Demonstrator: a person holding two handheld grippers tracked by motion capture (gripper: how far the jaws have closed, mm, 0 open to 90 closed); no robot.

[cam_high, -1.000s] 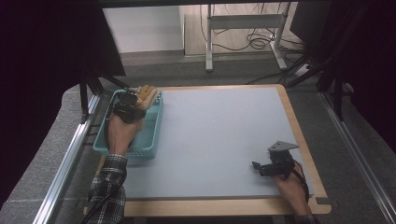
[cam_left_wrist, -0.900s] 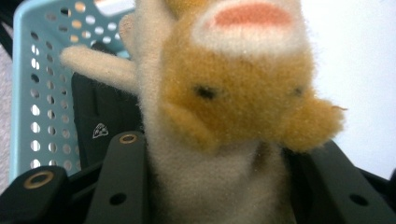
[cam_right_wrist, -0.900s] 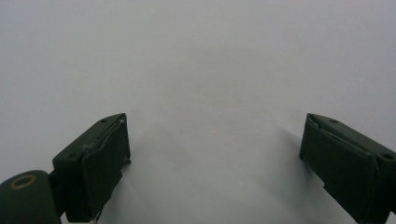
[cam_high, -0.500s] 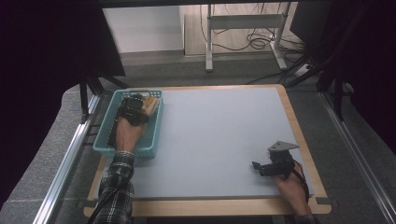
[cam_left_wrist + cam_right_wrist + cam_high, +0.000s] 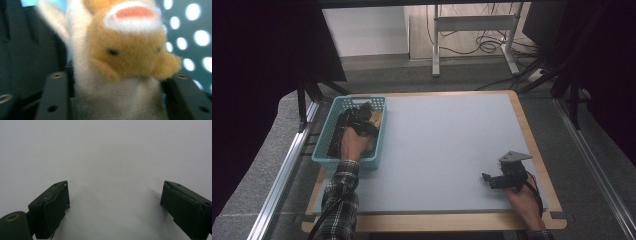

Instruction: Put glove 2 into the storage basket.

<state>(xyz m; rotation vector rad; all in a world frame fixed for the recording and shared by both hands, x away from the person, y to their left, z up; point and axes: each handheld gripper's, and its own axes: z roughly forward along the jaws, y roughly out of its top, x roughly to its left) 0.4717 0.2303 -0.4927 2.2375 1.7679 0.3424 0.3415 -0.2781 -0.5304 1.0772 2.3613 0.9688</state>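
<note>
A tan and white plush toy with a pink mouth sits between the jaws of my left gripper. Those jaws have just been opening, and the toy's fur still fills the gap between them. In the high view my left gripper reaches down into the teal basket at the table's left, with the toy against the basket's right wall. My right gripper rests near the front right of the grey mat, open, with nothing between its jaws.
A dark object lies in the basket beside the toy. The mat lies on a wooden board. Metal rails run along both sides of the table. A white table frame and cables stand on the floor beyond.
My left hand has come down and back into the basket with the toy, from the far end of it. The right hand has stayed where it was.
</note>
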